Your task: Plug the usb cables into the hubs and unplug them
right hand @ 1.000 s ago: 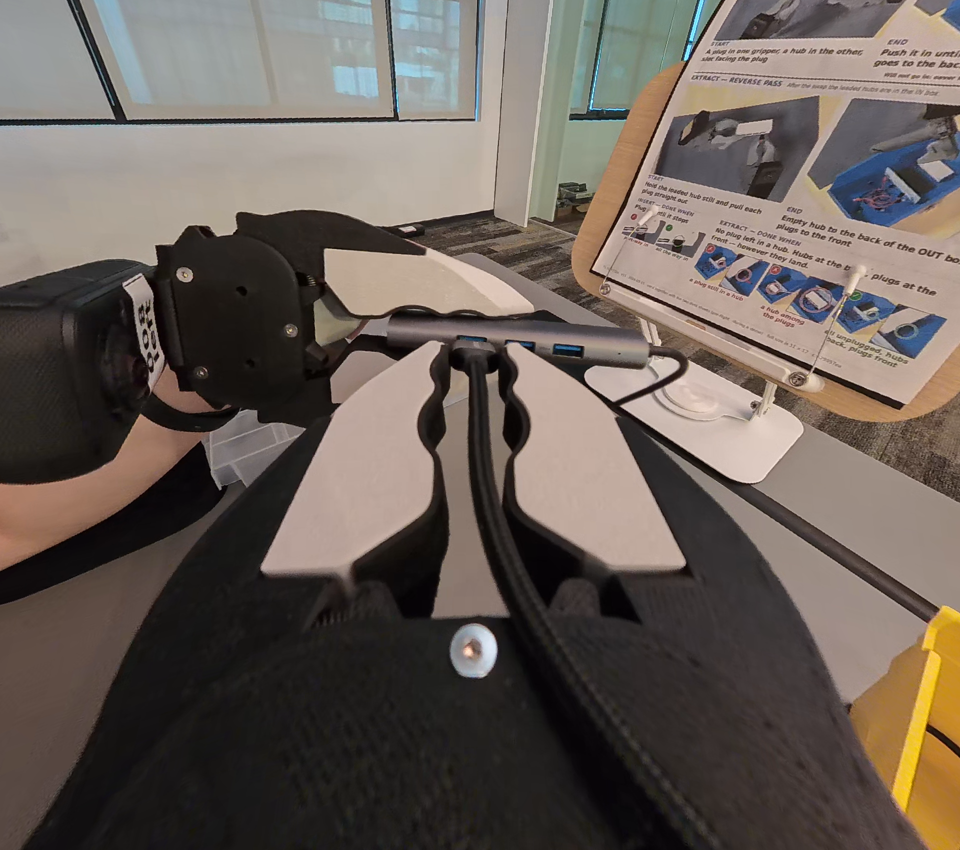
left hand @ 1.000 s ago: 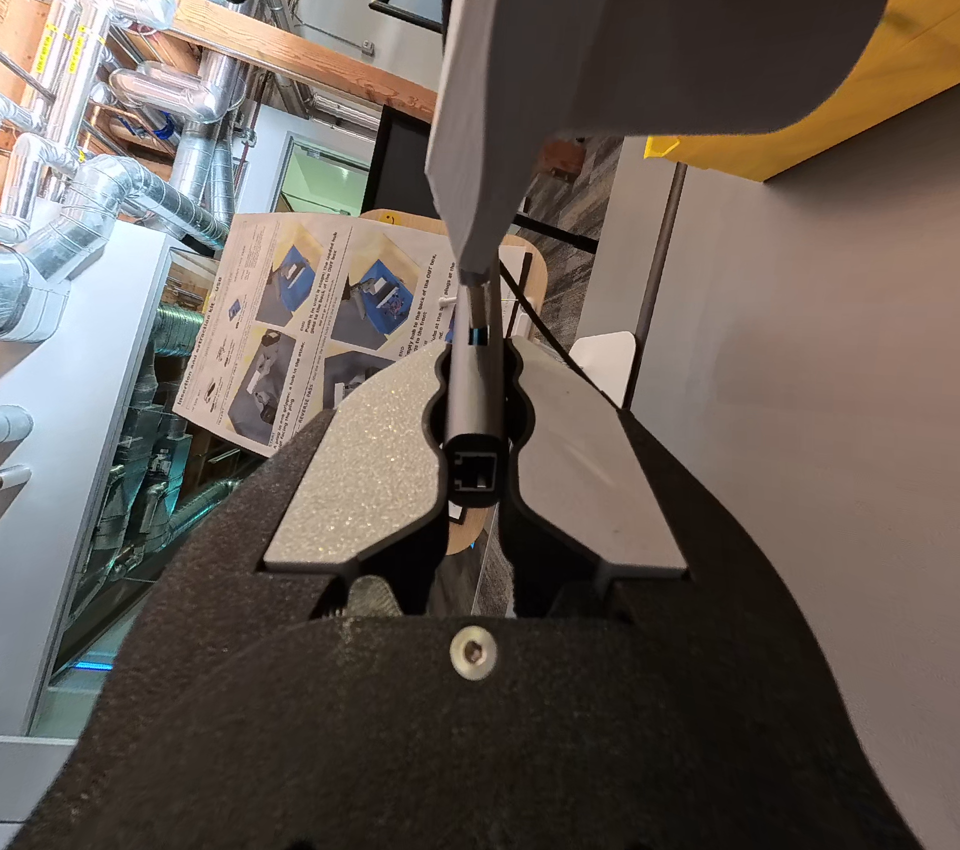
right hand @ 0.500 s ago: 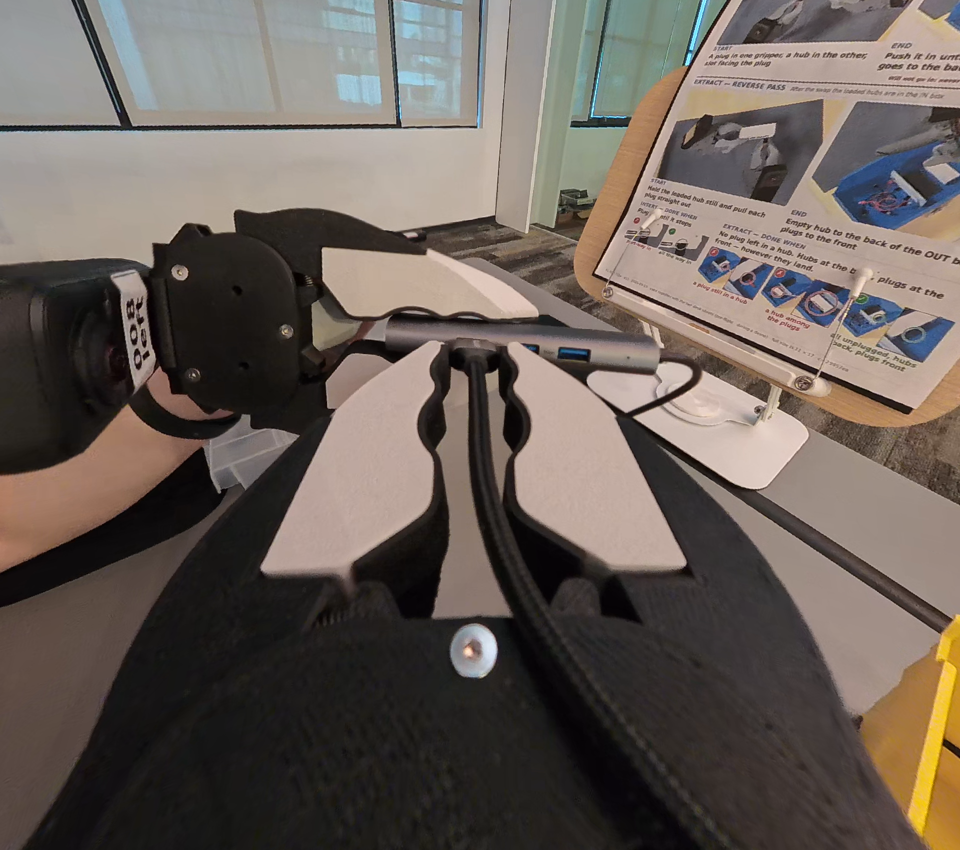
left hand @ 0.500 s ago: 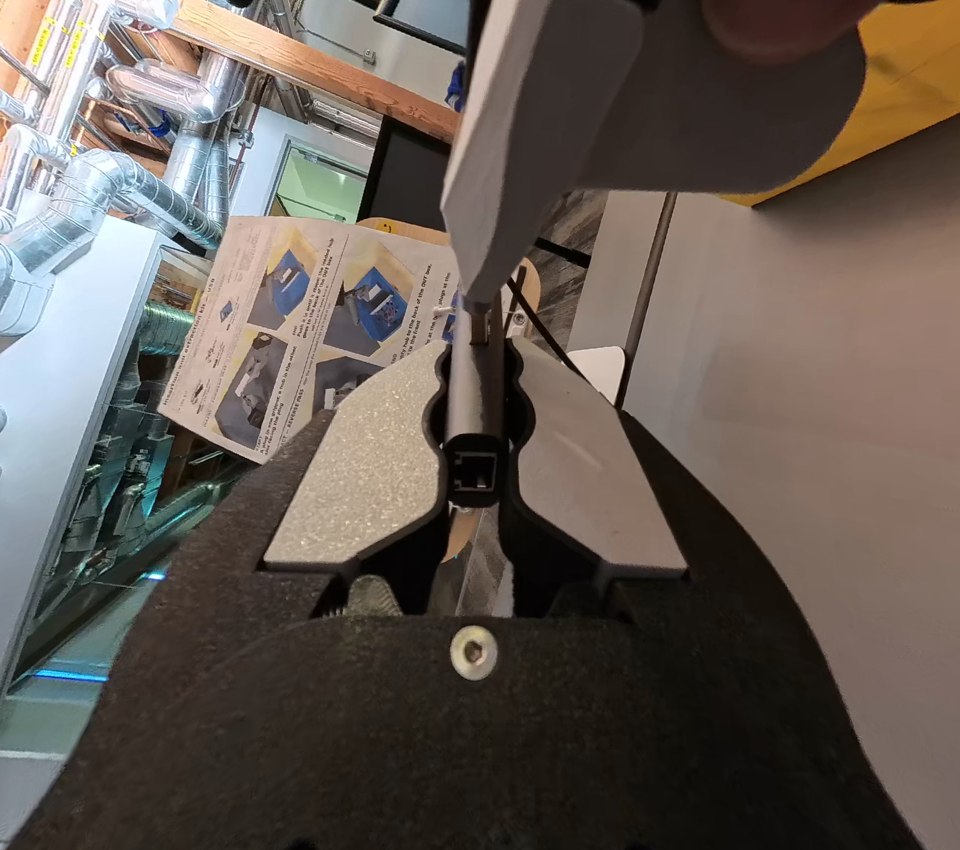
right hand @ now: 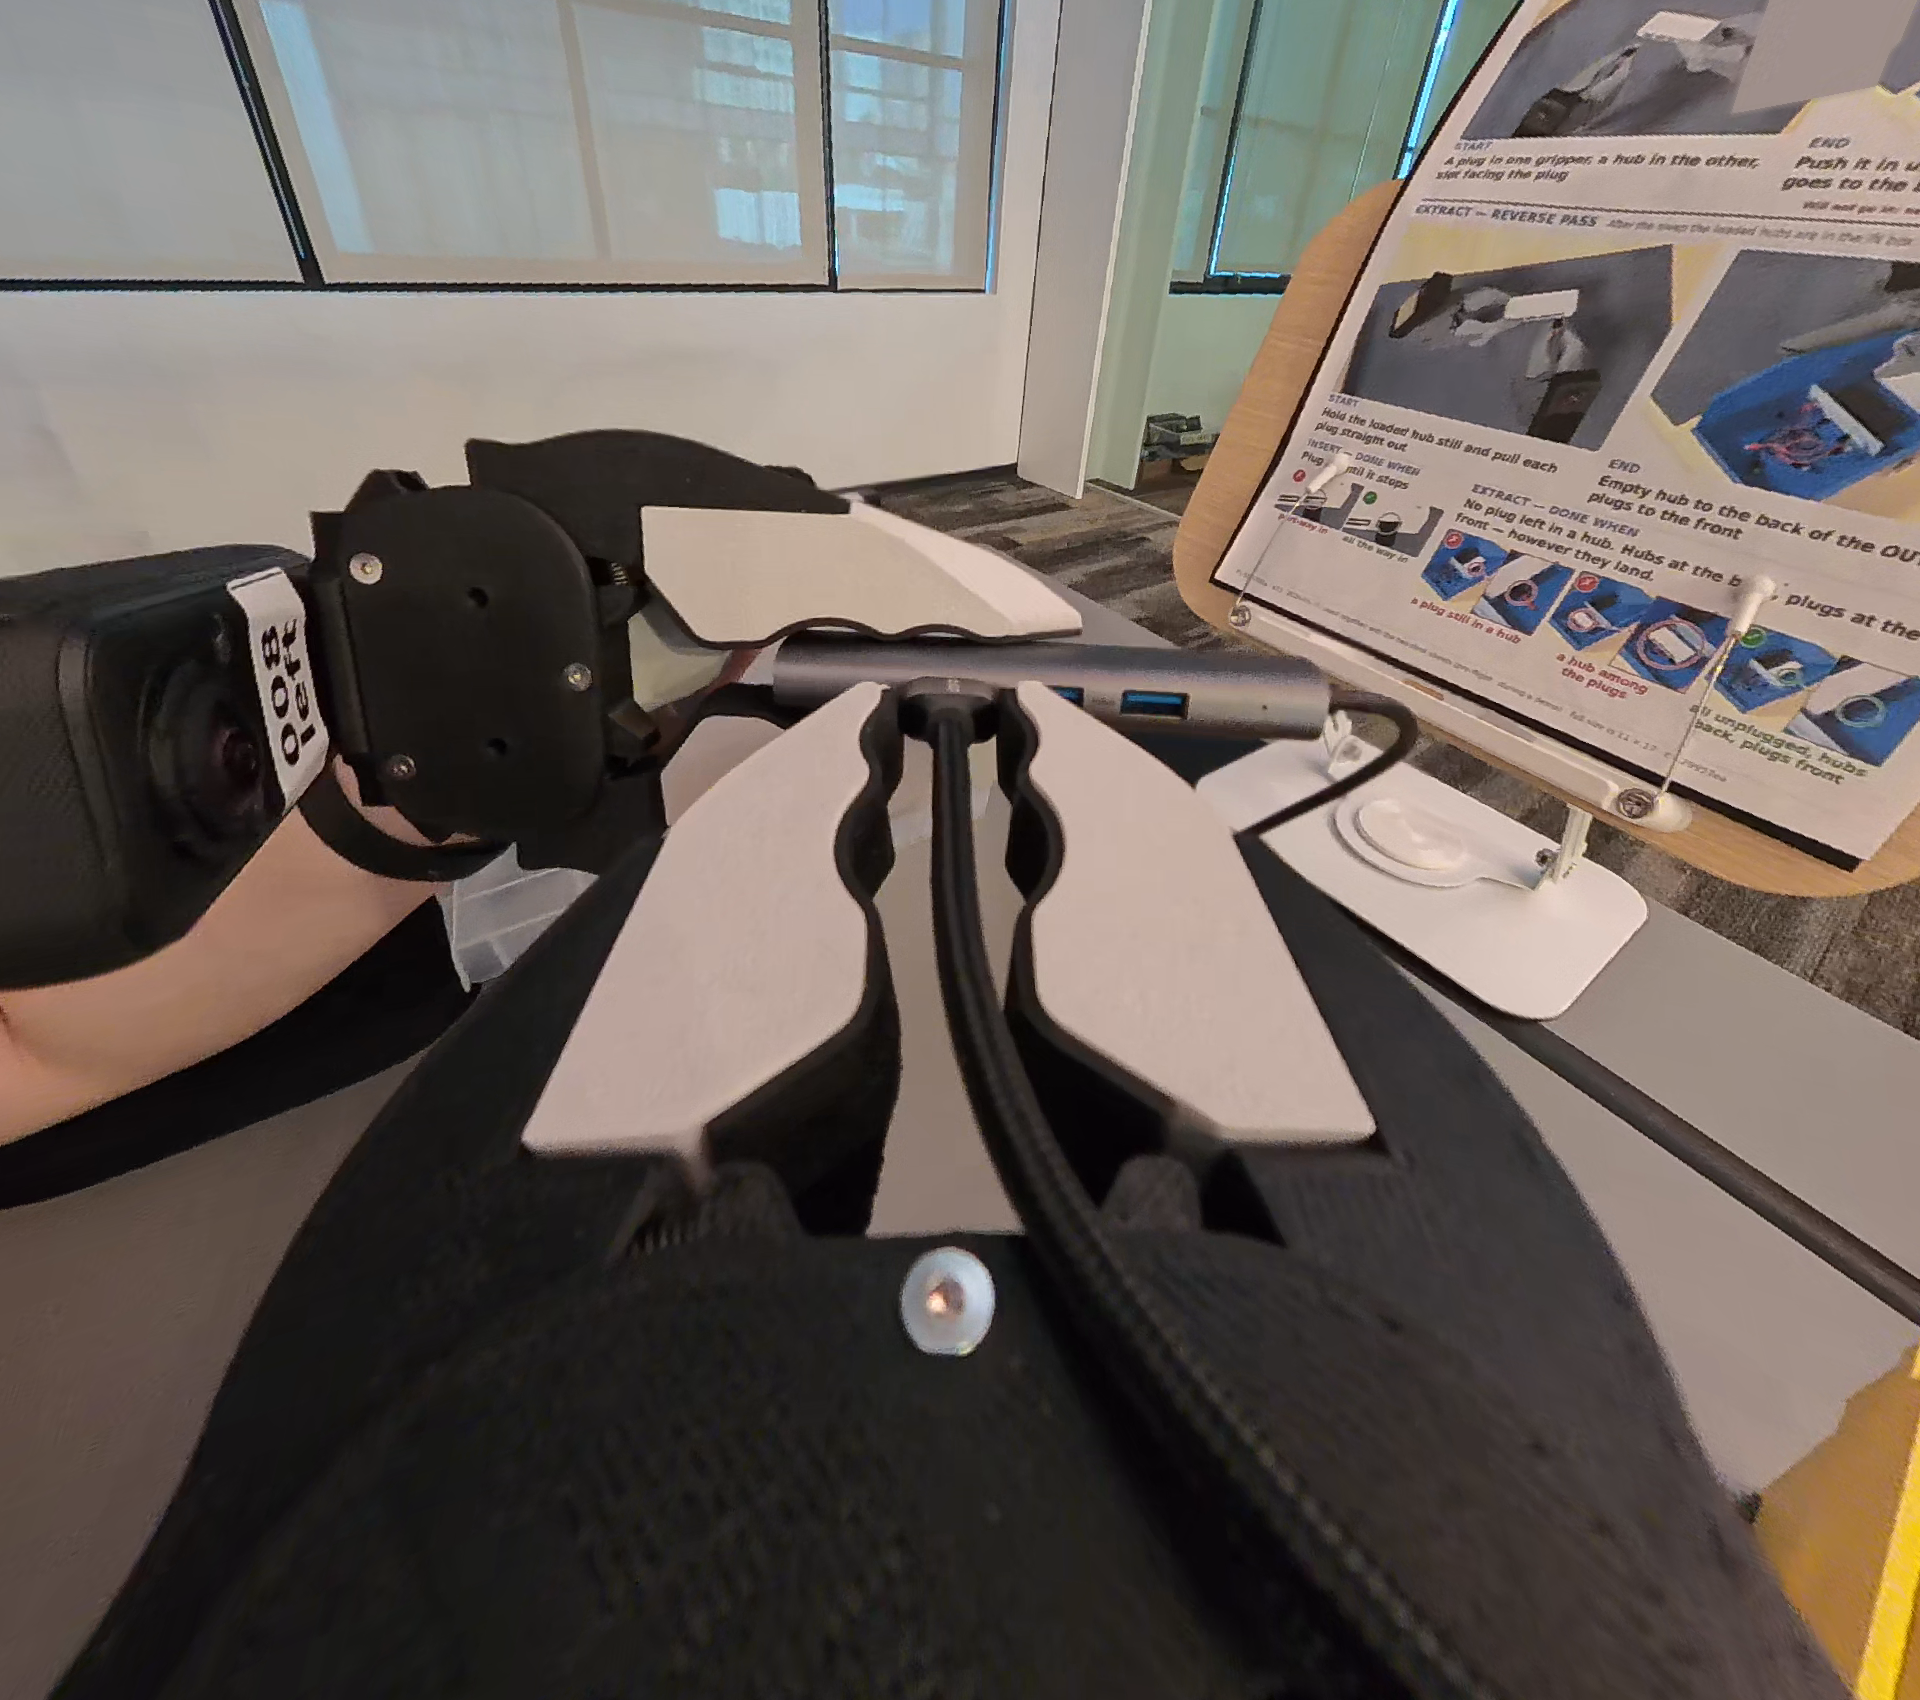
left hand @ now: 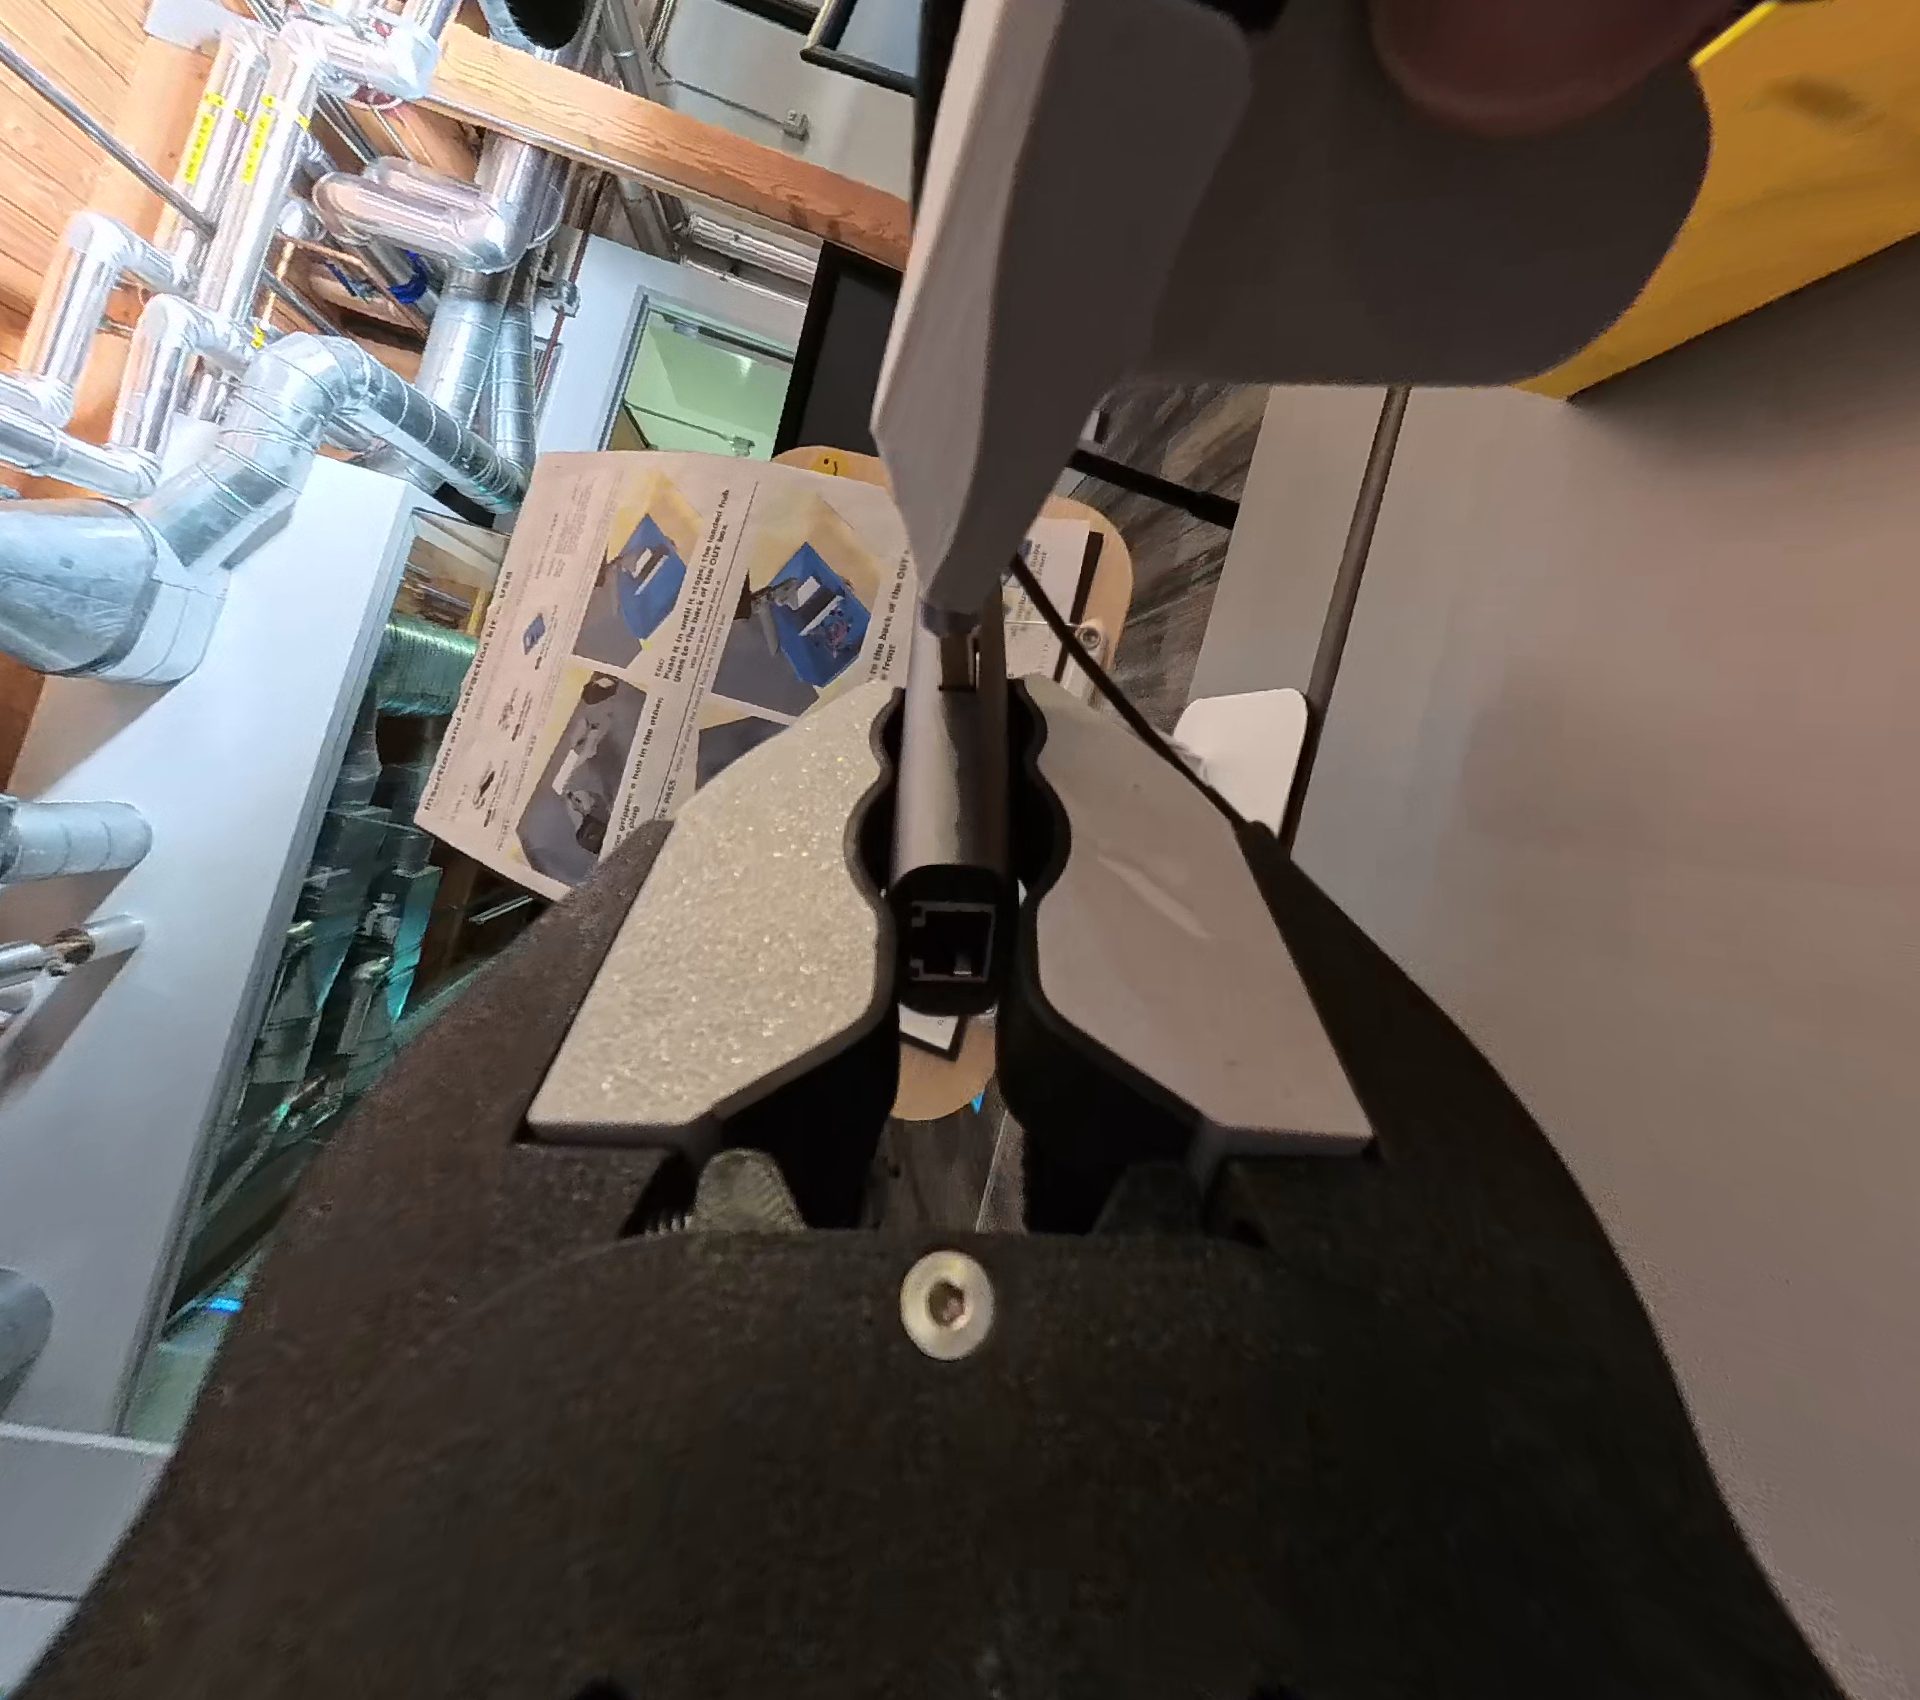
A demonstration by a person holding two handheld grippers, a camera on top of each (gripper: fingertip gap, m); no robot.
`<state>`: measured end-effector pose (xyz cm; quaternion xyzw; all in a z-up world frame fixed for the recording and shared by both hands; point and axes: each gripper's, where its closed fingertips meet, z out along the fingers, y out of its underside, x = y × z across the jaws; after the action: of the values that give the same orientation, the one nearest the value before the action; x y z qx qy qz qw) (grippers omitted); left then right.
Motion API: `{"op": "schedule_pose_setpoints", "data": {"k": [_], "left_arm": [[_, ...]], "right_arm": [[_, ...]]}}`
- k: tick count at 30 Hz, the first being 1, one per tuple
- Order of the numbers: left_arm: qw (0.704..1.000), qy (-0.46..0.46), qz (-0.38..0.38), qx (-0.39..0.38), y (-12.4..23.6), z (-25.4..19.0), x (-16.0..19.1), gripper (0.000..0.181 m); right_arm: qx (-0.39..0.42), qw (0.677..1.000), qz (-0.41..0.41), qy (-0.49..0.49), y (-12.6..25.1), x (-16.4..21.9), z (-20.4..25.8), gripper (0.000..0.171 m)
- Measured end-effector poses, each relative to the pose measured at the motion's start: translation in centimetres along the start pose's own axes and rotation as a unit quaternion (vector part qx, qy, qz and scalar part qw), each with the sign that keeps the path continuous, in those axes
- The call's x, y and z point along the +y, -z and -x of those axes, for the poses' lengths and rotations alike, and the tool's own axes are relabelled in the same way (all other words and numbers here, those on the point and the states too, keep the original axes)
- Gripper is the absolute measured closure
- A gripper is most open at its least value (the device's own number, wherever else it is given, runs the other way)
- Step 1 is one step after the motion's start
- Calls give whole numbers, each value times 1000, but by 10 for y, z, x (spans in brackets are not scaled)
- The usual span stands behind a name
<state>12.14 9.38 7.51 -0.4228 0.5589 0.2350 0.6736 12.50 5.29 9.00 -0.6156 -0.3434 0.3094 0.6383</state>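
Right wrist view shows the right gripper (right hand: 945, 705) clamped on the black braided cable's plug (right hand: 948, 698), seated in the slim grey metal hub (right hand: 1174, 676). Across it, the left gripper (left hand: 951, 715) is closed on that hub's end, holding it steady so its ports face the plug.

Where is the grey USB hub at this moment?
In the right wrist view the grey USB hub lies crosswise at centre, clamped by the left tool. The right tool holds the cable plug at its side, before the instruction sheet.
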Motion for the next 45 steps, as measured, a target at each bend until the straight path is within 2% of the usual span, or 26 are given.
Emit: {"op": "schedule_pose_setpoints", "data": {"k": [16,25,33,39,43,45], "left_arm": [[999,48,-11,-3,4,5,-6,166],[1000,16,3,-19,4,7,-5,166],[1000,-10,15,-24,3,5,-6,166],[1000,6,4,-23,4,6,-10,166],[999,-23,14,-42,8,12,-11,165],[995,-55,13,-78,12,22,-16,165]], "right_arm": [[-8,1000,-27,4,2,-7,4,152],[-13,999,-35,-9,2,-6,4,152],[25,999,-25,38,-1,0,4,152],[-11,1000,-21,13,1,-4,5,152],[-14,999,-44,23,2,-8,8,152],[-23,995,-83,50,5,-17,12,152]]}}
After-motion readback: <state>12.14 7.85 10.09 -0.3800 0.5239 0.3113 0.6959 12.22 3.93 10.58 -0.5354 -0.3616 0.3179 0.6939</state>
